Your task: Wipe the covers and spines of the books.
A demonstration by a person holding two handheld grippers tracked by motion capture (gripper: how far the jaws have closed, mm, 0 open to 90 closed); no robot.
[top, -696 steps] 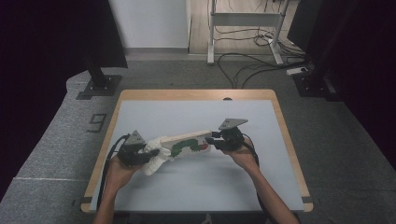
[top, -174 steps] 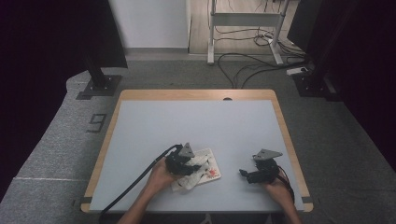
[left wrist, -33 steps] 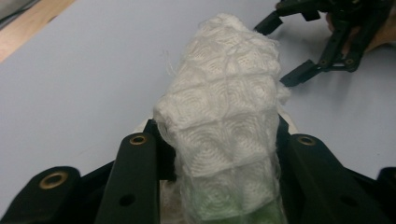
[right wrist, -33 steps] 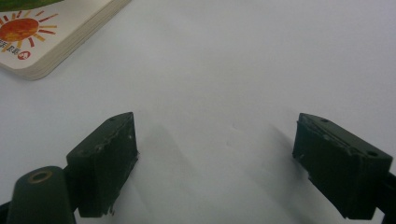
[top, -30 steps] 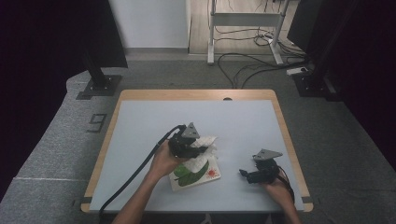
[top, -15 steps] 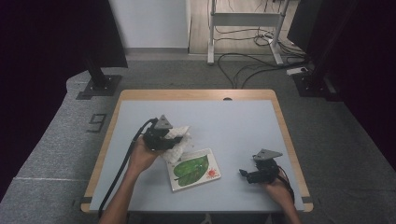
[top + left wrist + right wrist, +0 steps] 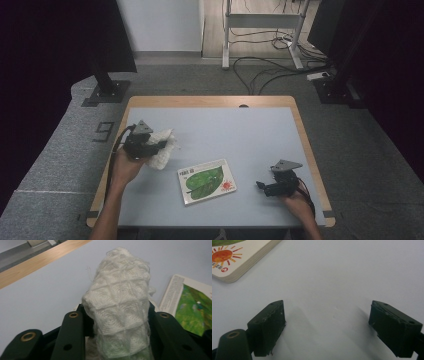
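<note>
A white waffle-textured cloth is bunched at the table's left side, held between the jaws of my left gripper. In the left gripper view the cloth bulges up between the two black jaws. A board book with a green leaf and a red sun on its cover lies flat near the table's front middle; its corner shows in the right gripper view. My right gripper rests low at the front right, jaws wide apart, nothing between them.
The pale blue tabletop has a wooden rim. A dark stand base sits on the floor at the far left, and cables lie on the floor behind the table.
My left gripper has carried the cloth off the book and out to the table's left side, leaving the book uncovered. The right gripper has stayed put.
</note>
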